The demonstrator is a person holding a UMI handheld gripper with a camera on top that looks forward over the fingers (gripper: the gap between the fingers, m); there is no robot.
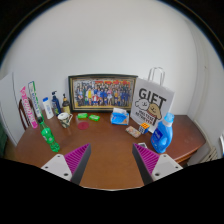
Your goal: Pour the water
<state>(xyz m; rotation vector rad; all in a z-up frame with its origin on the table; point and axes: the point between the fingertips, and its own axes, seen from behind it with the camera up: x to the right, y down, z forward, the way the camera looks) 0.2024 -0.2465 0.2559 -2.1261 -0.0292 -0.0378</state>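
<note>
My gripper hangs open above the brown wooden table, its two magenta-padded fingers wide apart with only bare tabletop between them. A blue plastic bottle stands upright beyond the right finger, near the table's right edge. A small green bottle stands beyond the left finger. Farther back on the left sits a small cup-like vessel. Nothing is held.
A framed group photo leans on the wall at the back. A white "GIFT" paper bag stands at the back right, with a blue box and small items beside it. Bottles and a pink package crowd the back left.
</note>
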